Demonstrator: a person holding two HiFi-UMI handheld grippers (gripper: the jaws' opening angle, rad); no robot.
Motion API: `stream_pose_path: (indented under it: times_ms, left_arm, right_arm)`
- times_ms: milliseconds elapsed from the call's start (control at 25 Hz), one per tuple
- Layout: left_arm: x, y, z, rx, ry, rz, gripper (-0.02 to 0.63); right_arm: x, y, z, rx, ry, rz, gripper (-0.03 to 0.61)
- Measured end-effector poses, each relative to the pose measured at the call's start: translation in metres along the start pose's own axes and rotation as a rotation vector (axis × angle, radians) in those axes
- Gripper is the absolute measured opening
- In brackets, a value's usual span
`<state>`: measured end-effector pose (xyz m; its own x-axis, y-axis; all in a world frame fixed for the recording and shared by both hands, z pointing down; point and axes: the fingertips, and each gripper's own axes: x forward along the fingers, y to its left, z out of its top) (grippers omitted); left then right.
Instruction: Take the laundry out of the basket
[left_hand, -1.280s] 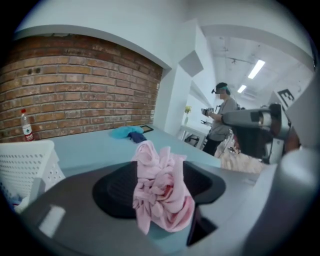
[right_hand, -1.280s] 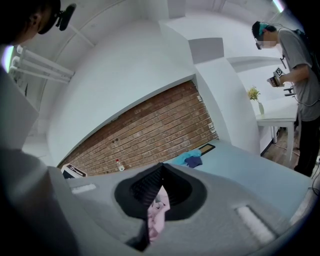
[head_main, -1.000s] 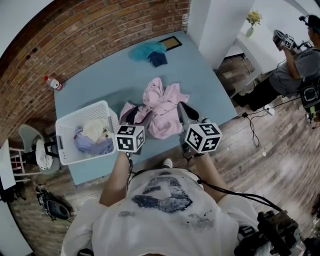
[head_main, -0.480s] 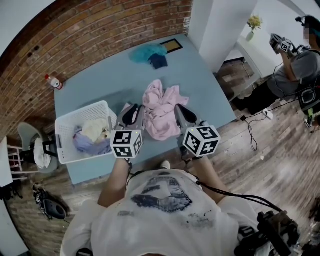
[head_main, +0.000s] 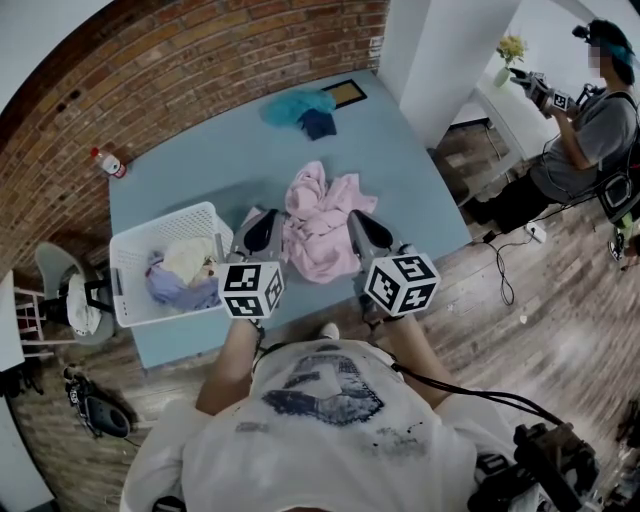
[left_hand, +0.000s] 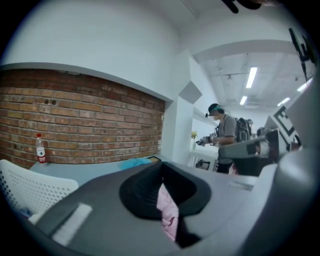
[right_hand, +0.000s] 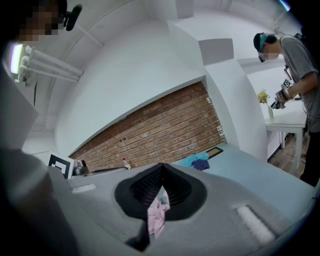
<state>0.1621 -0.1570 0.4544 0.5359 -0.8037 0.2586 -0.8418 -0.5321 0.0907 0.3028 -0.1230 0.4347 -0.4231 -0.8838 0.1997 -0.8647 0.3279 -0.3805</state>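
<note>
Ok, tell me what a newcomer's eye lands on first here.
A crumpled pink garment lies mid-table, pinched at its two sides by the left gripper, whose jaws have just closed on it, and the right gripper. At the left edge of the blue table stands a white basket with clothes in it.

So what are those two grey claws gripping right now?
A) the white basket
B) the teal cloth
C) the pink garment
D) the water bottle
C: a fold of the pink garment shows pinched in the shut jaws of the left gripper, just closed, and of the right gripper.
</note>
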Motion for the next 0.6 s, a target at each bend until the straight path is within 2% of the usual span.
stream_pose_path:
  times_ms: [160, 440, 600]
  left_arm:
    - [0.001, -0.002, -0.002, 0.038, 0.007, 0.012, -0.009]
    - [-0.004, -0.004, 0.005, 0.021, -0.013, -0.006, -0.009]
    - [-0.016, 0.006, 0.021, 0.035, -0.006, 0.020, -0.009]
  right_arm:
    - [-0.001, -0.002, -0.002, 0.004, 0.000, -0.001, -0.003]
    - [-0.002, -0.002, -0.001, 0.033, -0.011, 0.004, -0.003]
    - [0.005, 0.011, 0.014, 0.028, -0.050, 0.042, -0.003]
